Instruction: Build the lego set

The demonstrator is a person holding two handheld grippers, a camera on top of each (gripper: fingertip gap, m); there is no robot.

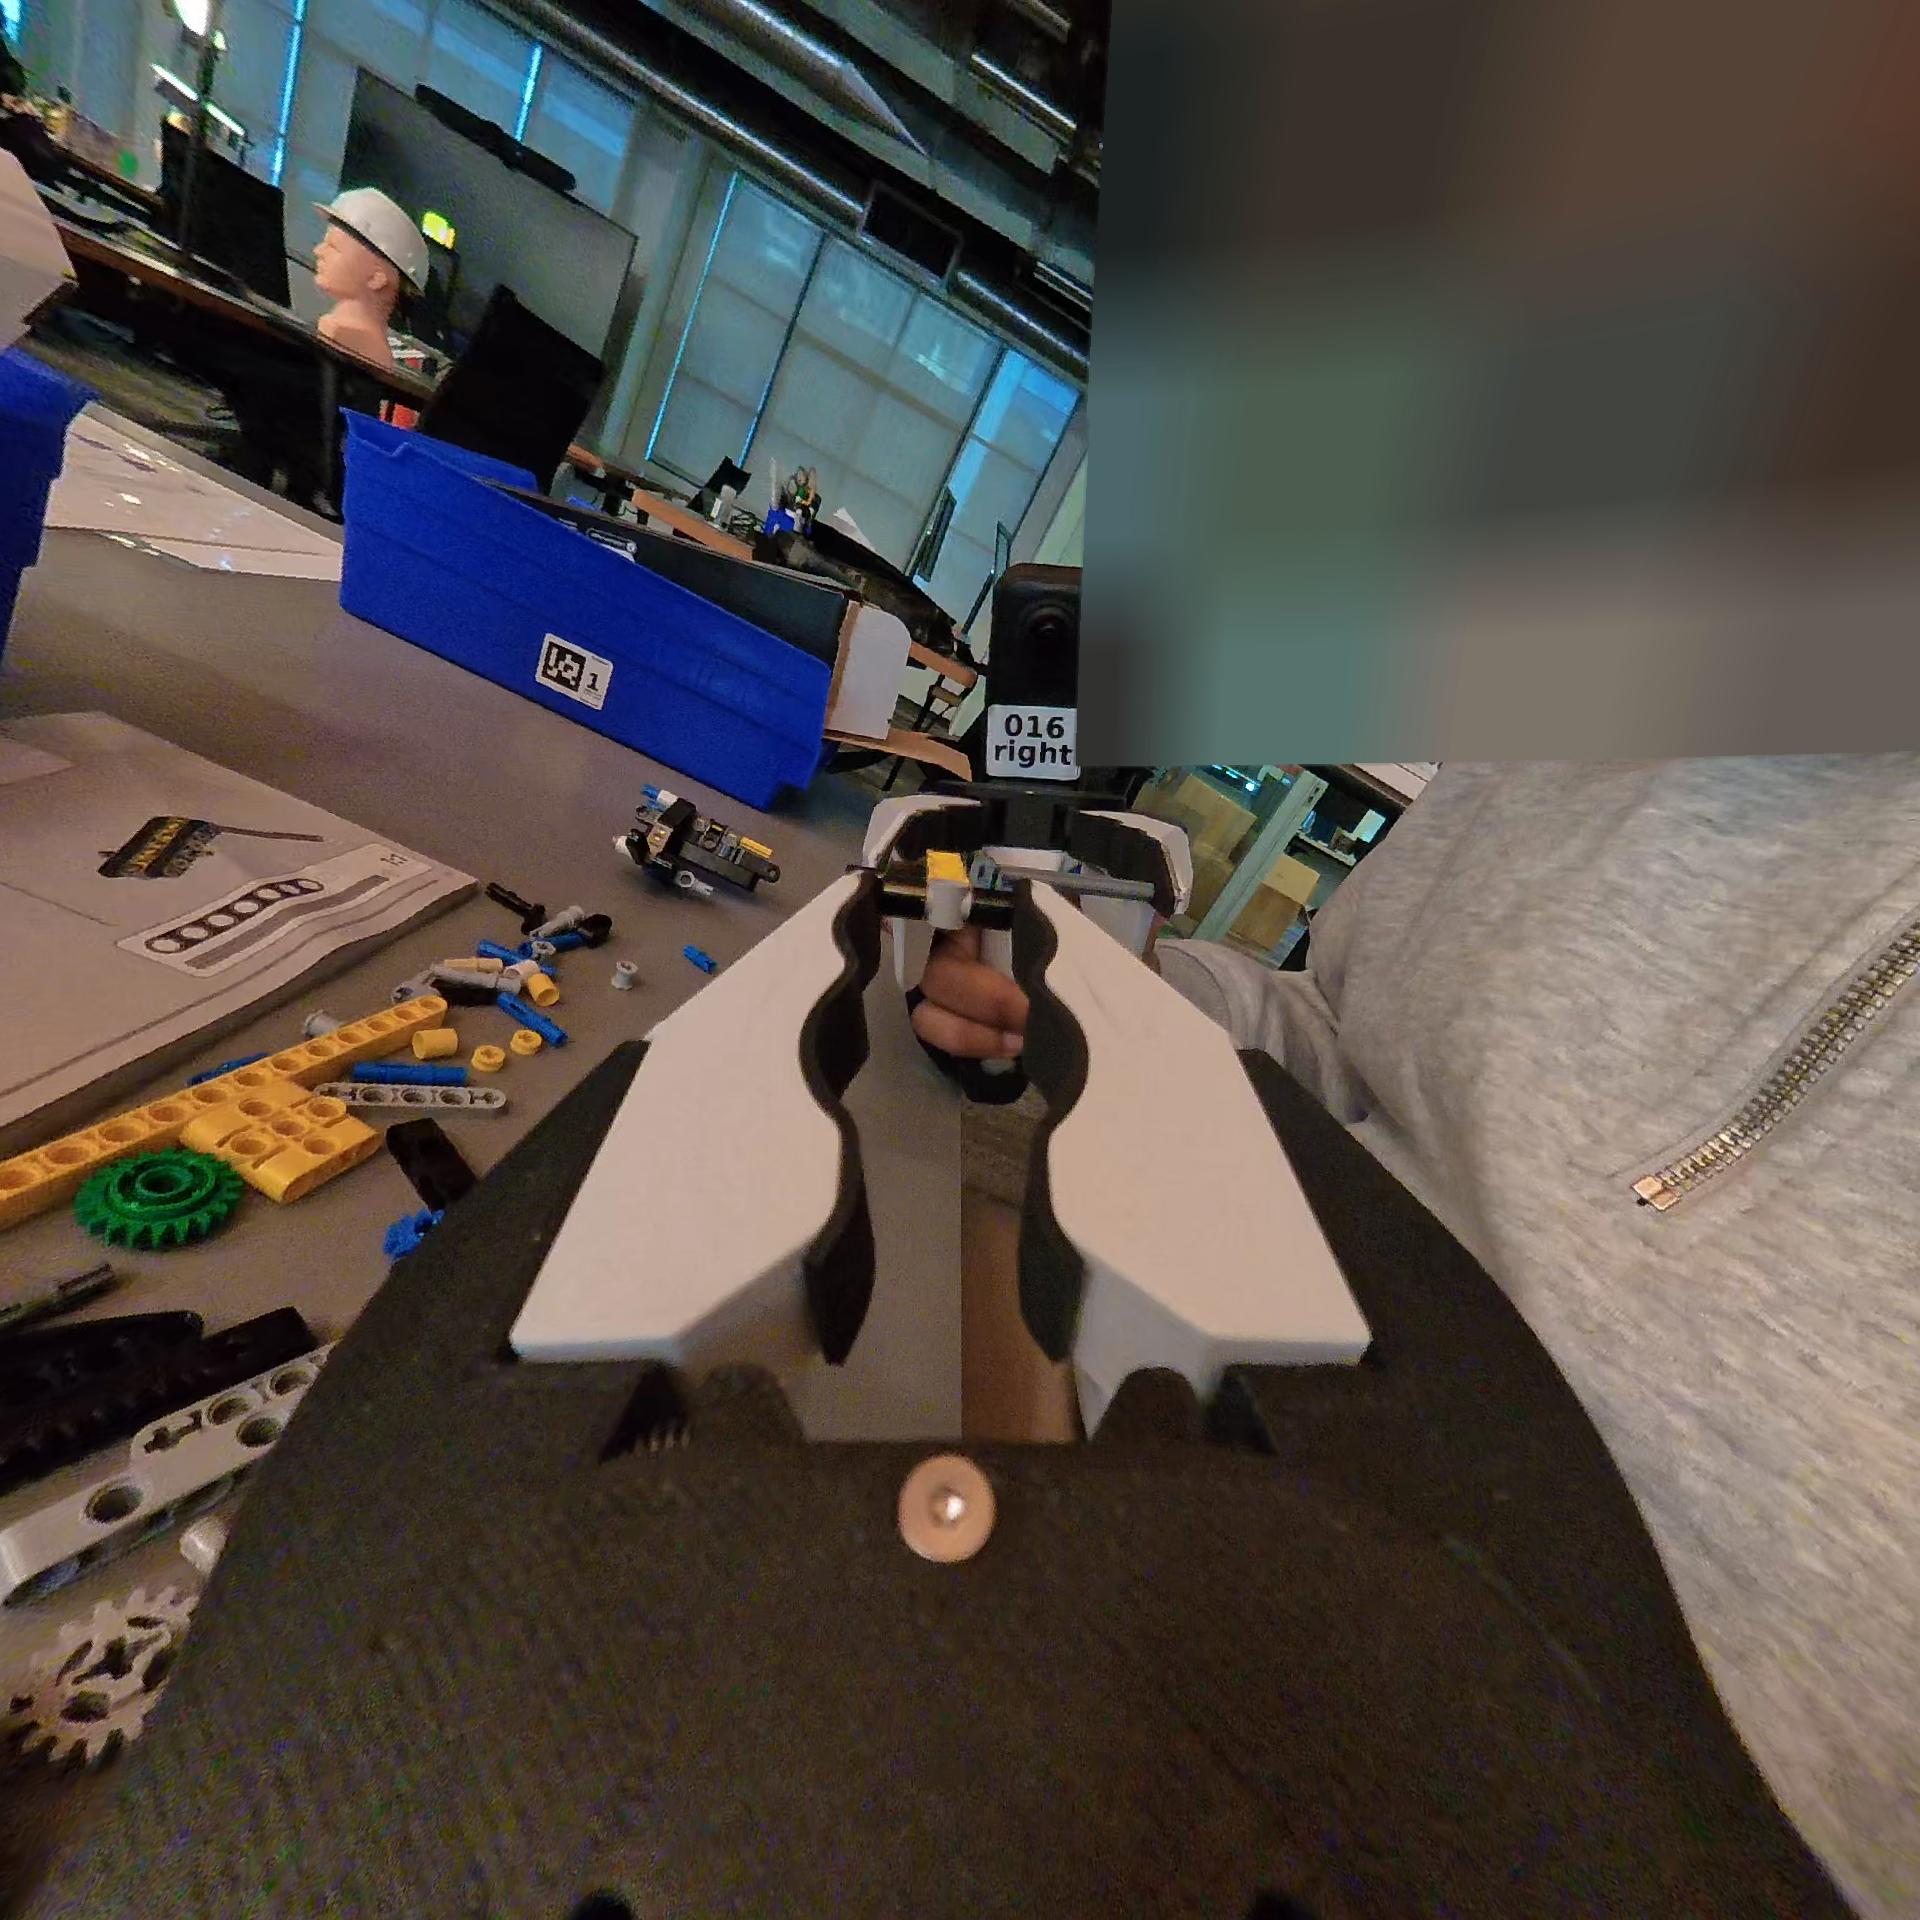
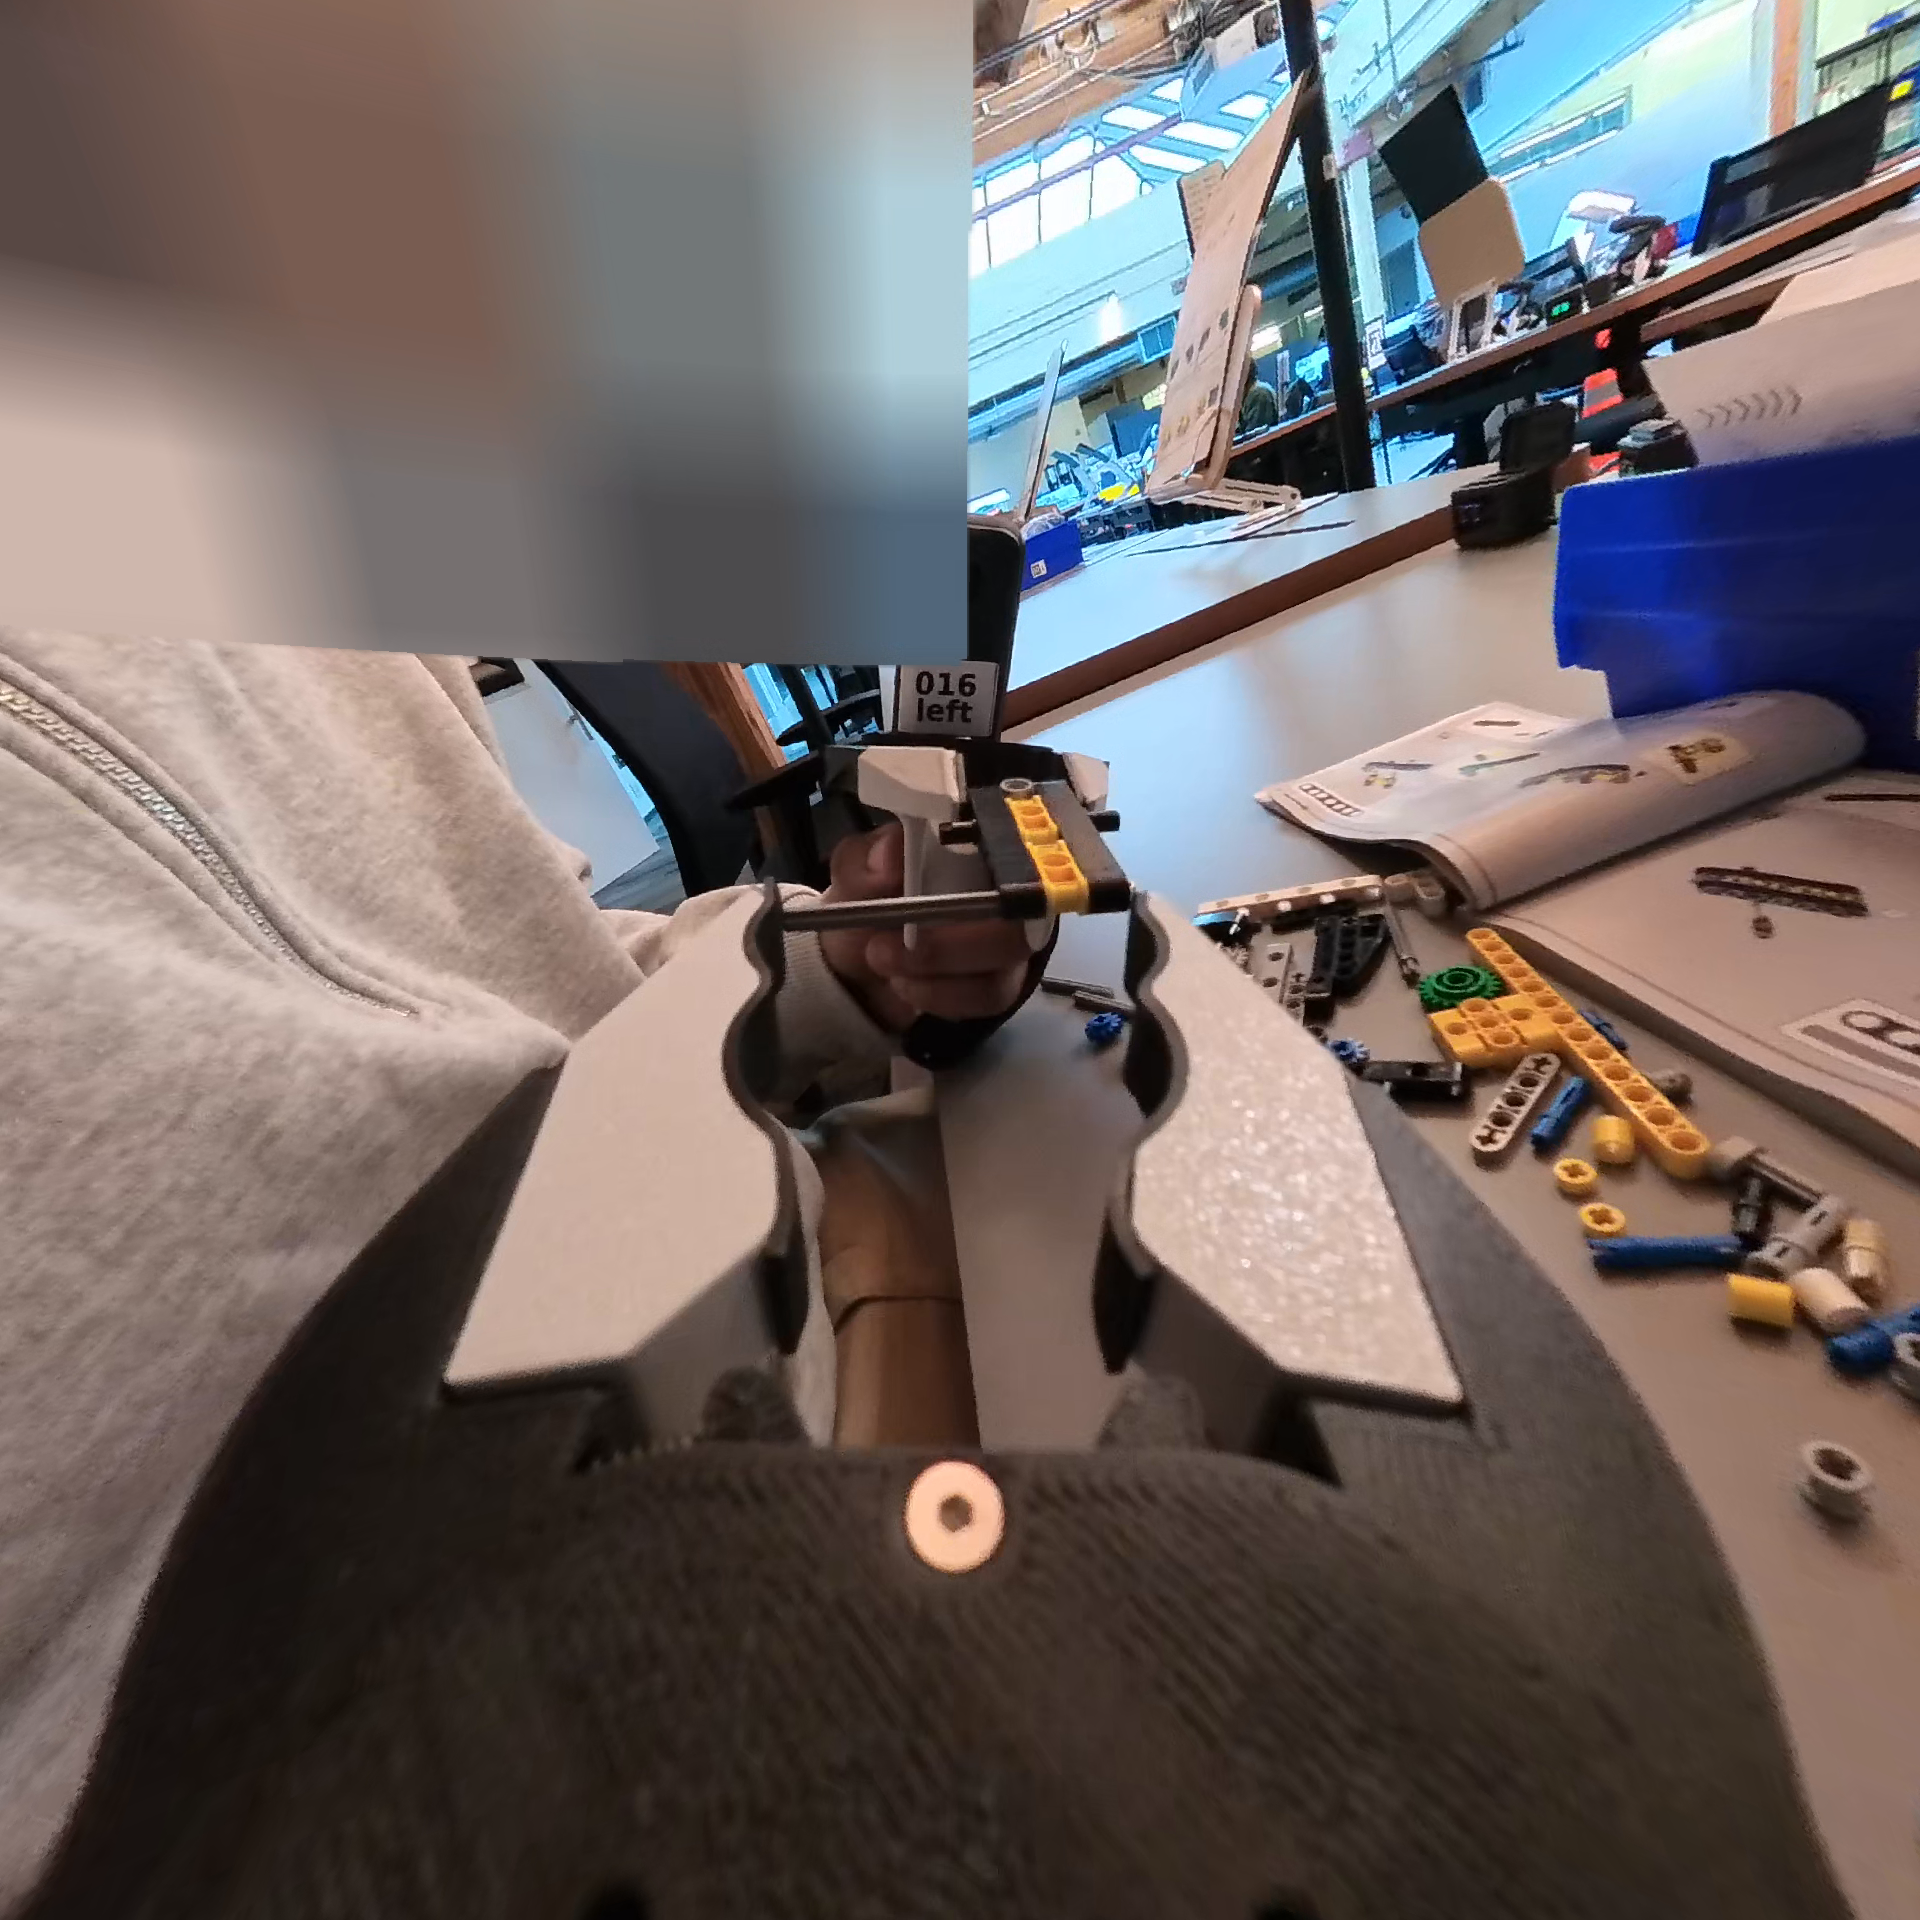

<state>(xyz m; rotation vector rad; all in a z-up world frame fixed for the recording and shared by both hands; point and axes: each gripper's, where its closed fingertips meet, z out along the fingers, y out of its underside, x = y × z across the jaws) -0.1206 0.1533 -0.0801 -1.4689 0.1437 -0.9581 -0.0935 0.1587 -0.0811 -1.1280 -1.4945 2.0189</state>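
Observation:
My left gripper (image 1: 945,899) is shut on a small yellow-and-black lego assembly (image 1: 940,873) and holds it in the air above the table's near edge. It also shows in the right wrist view (image 2: 1049,852), with a grey axle (image 2: 894,912) sticking out of its side. My right gripper (image 2: 954,912) faces the left one with its jaws wide apart. One fingertip (image 2: 767,914) is at the axle's free end and the other (image 2: 1143,925) is beside the assembly. I cannot tell whether they press on it.
Loose parts lie on the grey table (image 1: 312,707): yellow beams (image 1: 208,1112), a green gear (image 1: 156,1195), blue and yellow pins, black pieces and a small black sub-assembly (image 1: 696,842). An open instruction booklet (image 1: 156,904) and a blue bin (image 1: 582,613) lie behind. A person's grey hoodie (image 1: 1610,1143) is close by. Both grippers' tips are close together, under 4 cm apart. The green gear (image 1: 156,1195) is about equally far from each gripper, around 15 cm.

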